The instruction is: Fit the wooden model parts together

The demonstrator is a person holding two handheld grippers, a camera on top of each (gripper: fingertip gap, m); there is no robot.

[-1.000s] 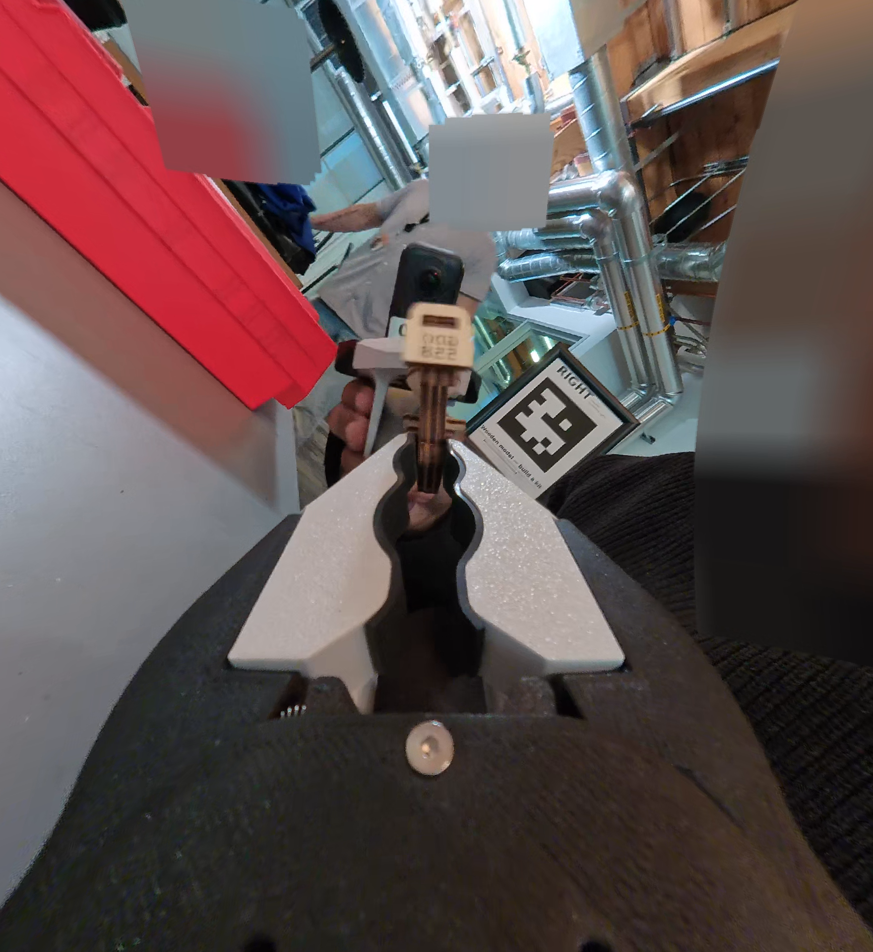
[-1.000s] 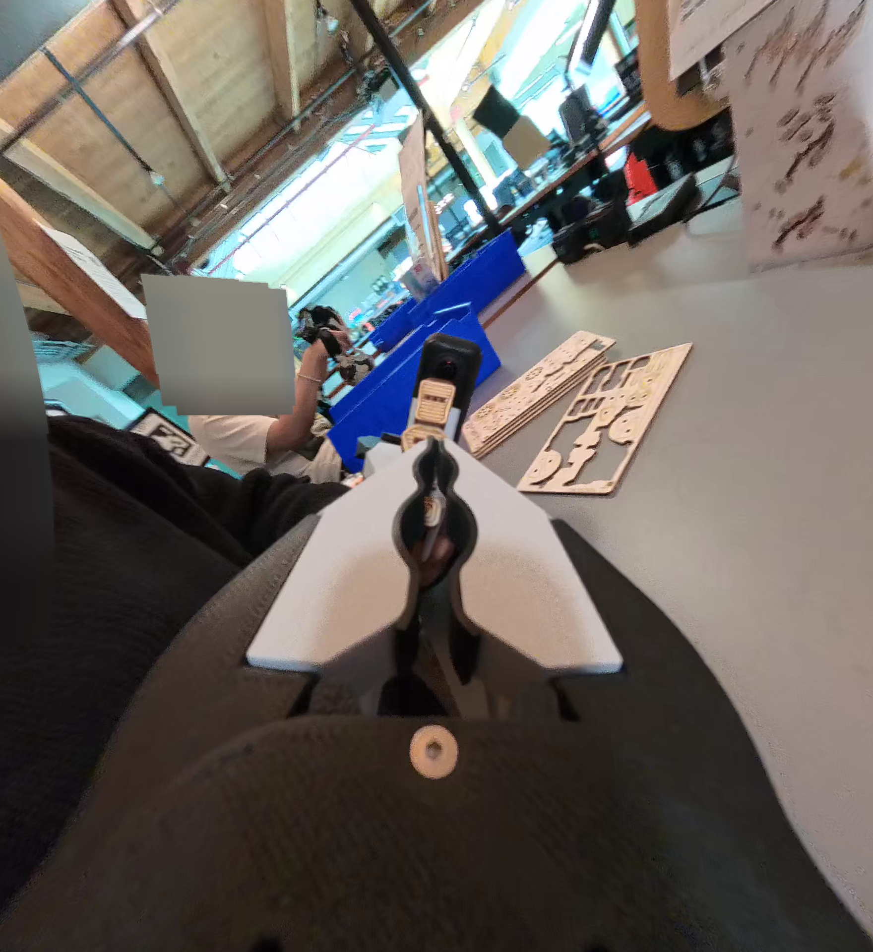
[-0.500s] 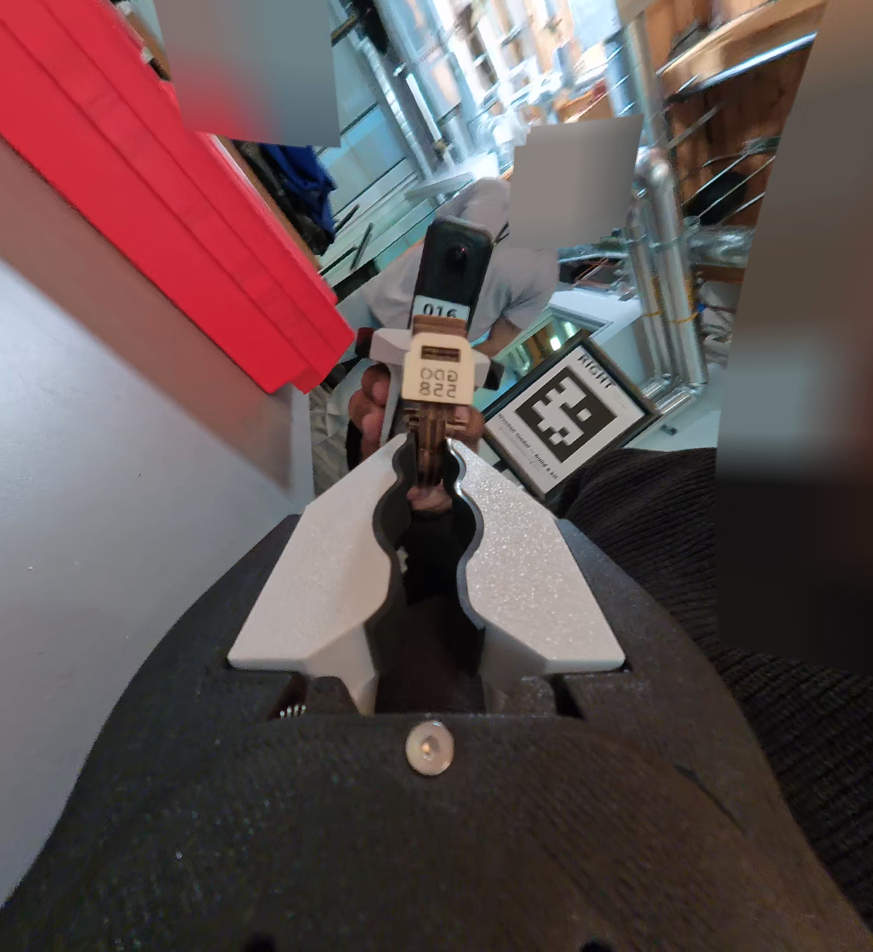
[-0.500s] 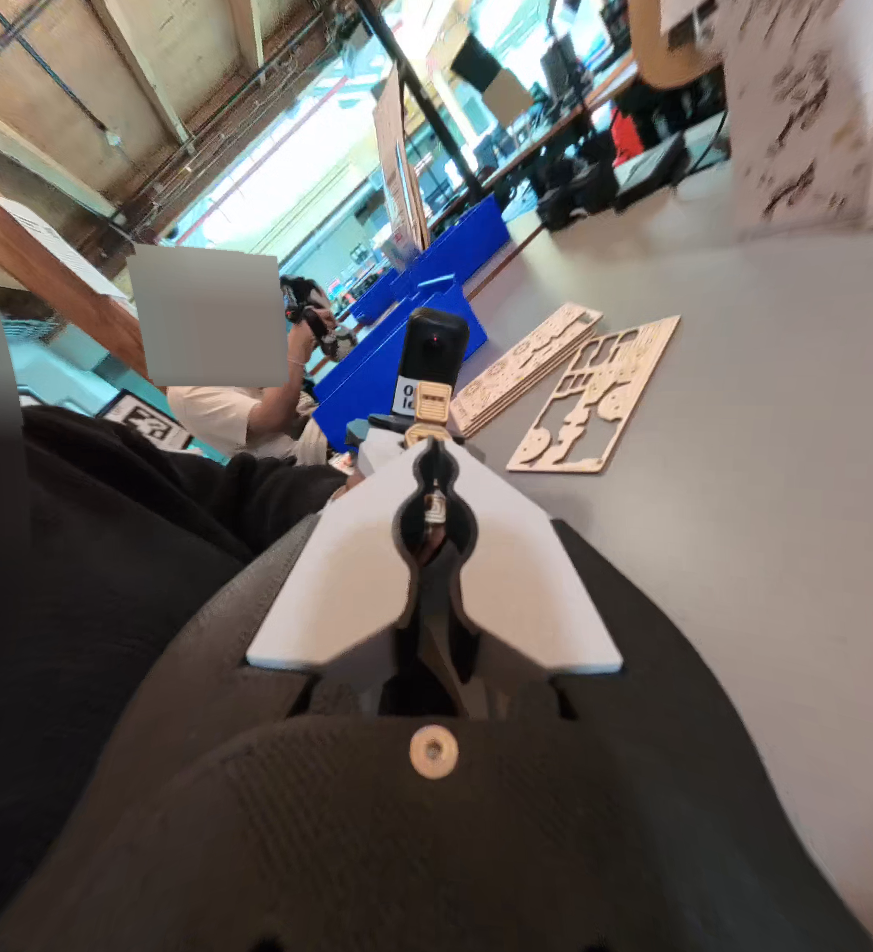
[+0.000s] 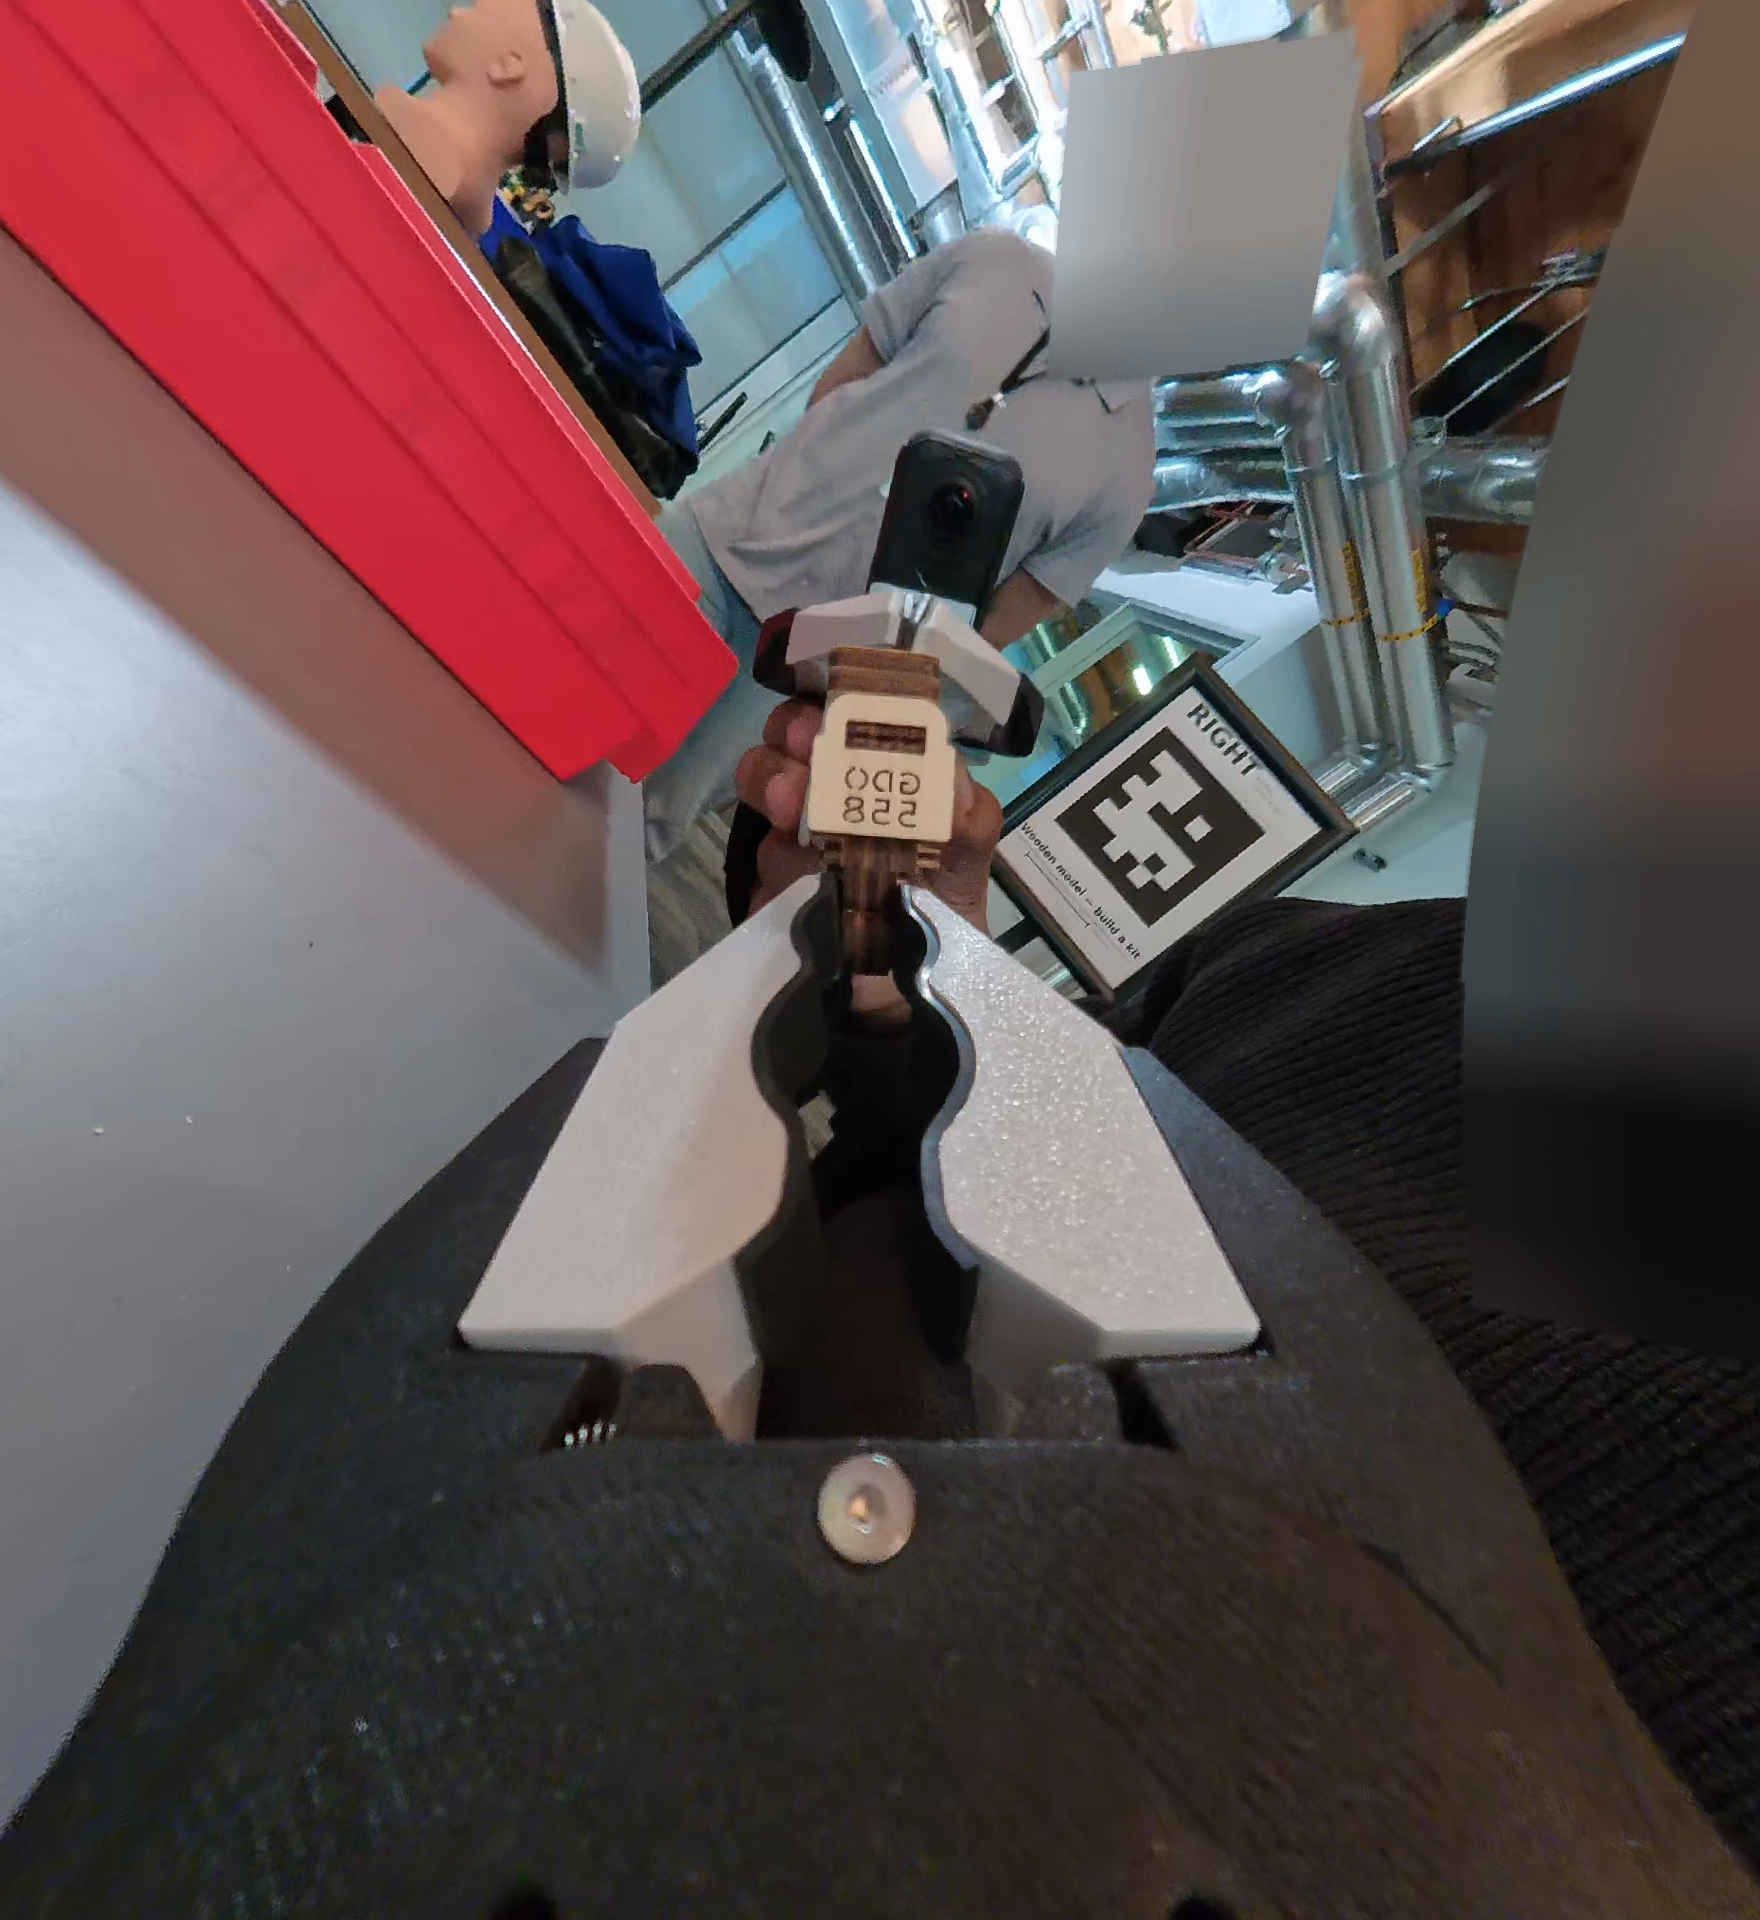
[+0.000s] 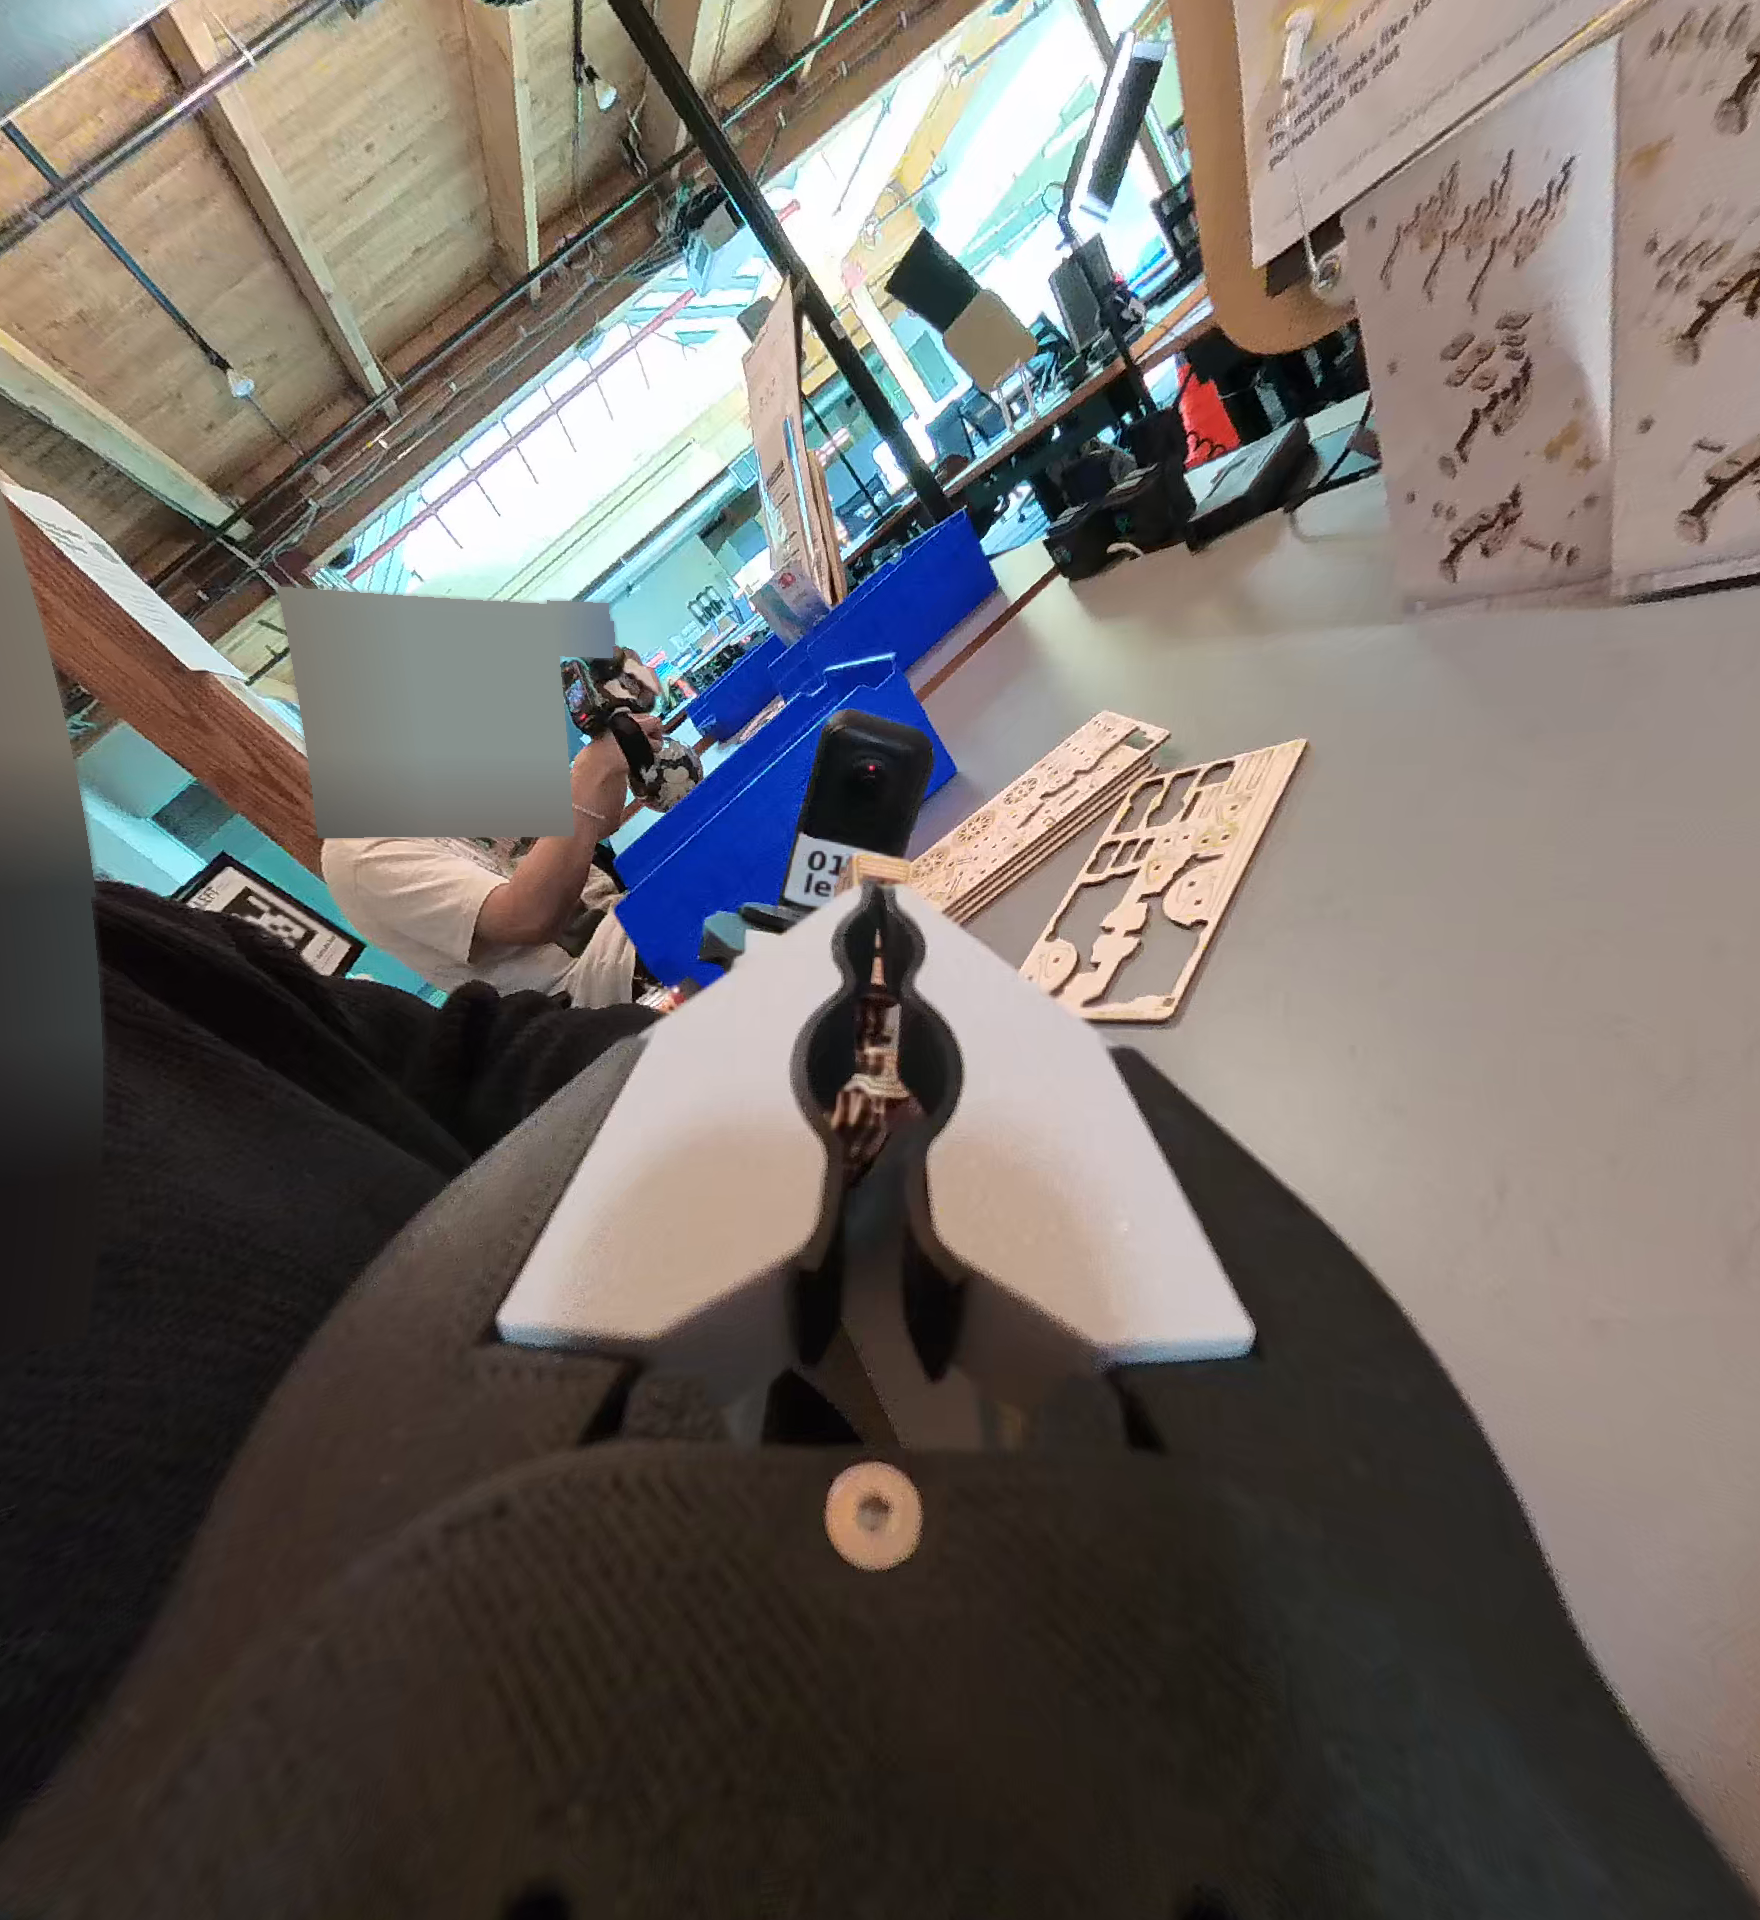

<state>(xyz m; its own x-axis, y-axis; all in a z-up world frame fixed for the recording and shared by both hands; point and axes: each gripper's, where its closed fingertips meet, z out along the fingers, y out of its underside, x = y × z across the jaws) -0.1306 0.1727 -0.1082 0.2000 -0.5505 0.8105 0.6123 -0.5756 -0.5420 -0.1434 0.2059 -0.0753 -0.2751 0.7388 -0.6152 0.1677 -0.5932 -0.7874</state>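
Left gripper (image 5: 863, 902): my fingers are nearly closed, pinching the thin stem of the wooden model piece (image 5: 881, 774) at the tips.
Right gripper (image 6: 874, 902): closed tight on the same wooden assembly, directly facing my left one.
Wooden part sheets (image 6: 1162, 873): flat on the grey table (image 6: 1530, 935), ahead and right of my right gripper.
Red bin (image 5: 315, 343): ahead-left of my left gripper.
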